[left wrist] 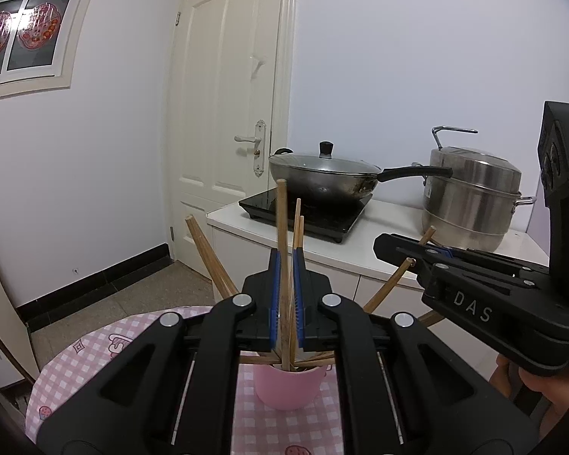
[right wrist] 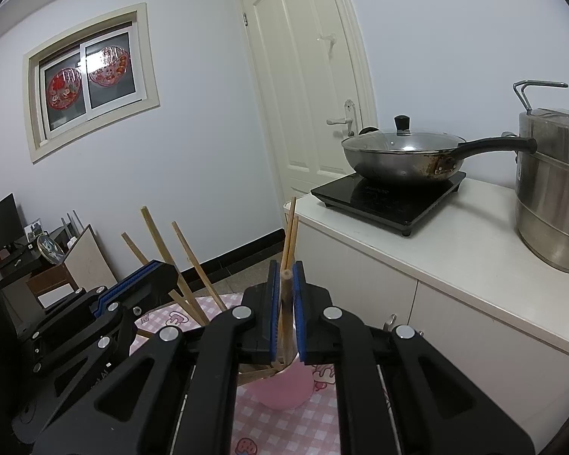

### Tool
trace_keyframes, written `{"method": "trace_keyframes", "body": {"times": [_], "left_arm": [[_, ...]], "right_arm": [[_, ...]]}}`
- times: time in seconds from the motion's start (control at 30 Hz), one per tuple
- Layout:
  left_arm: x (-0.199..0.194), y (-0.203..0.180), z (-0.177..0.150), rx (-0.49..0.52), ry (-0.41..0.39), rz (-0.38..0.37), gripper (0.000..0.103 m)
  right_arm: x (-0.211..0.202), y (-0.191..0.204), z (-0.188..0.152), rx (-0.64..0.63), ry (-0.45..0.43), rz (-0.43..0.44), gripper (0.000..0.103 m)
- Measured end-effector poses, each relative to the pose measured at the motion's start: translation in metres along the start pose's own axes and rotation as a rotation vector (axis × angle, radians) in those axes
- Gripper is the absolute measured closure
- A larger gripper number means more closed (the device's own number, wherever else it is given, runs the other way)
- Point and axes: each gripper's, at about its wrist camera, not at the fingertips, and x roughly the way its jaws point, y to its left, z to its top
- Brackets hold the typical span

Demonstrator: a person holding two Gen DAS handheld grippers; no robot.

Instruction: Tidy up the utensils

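Observation:
A pink cup (left wrist: 288, 386) (right wrist: 284, 386) stands on a table with a pink checked cloth (left wrist: 95, 352) (right wrist: 284, 428). Several wooden chopsticks stand in it and fan outward (left wrist: 208, 254) (right wrist: 159, 242). My left gripper (left wrist: 286, 252) is above the cup, its blue pads shut on a few upright chopsticks (left wrist: 282, 227). My right gripper (right wrist: 285, 265) is over the same cup, shut on other chopsticks (right wrist: 290, 227). Each gripper shows in the other's view: the right one (left wrist: 394, 246) at the right, the left one (right wrist: 167, 271) at the left.
Behind the table is a white counter (left wrist: 390, 216) (right wrist: 455, 250) with a black induction hob (left wrist: 307, 212), a lidded wok (left wrist: 322, 174) (right wrist: 398, 155) and a steel steamer pot (left wrist: 470, 197) (right wrist: 554, 197). A white door (left wrist: 223, 94) is closed. A hand (left wrist: 550, 386) holds the right gripper.

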Motion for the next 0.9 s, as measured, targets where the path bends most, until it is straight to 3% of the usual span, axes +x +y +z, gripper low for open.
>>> {"method": "trace_keyframes", "body": {"times": [0.2,0.23,0.33,0.6,0.73,0.9], "left_arm": [[-0.009,0.003,0.004,-0.02,0.001,-0.024,0.095],[-0.011,0.003,0.005,-0.02,-0.001,-0.026,0.089],[-0.022,0.005,0.009,-0.039,-0.022,-0.039,0.055],[-0.056,0.008,0.021,-0.031,-0.065,-0.03,0.053],[-0.078,0.014,0.023,-0.029,-0.068,-0.007,0.043],[-0.107,0.025,0.02,-0.042,-0.068,0.013,0.031]], "right_arm": [[-0.007,-0.001,0.002,0.009,-0.008,0.002,0.095],[-0.01,-0.001,0.003,0.01,-0.012,0.004,0.093],[-0.019,0.002,0.006,0.008,-0.026,0.006,0.081],[-0.05,0.013,0.014,-0.006,-0.071,0.015,0.07],[-0.071,0.019,0.013,-0.017,-0.094,0.013,0.067],[-0.097,0.033,0.003,-0.056,-0.122,-0.028,0.057]]}}
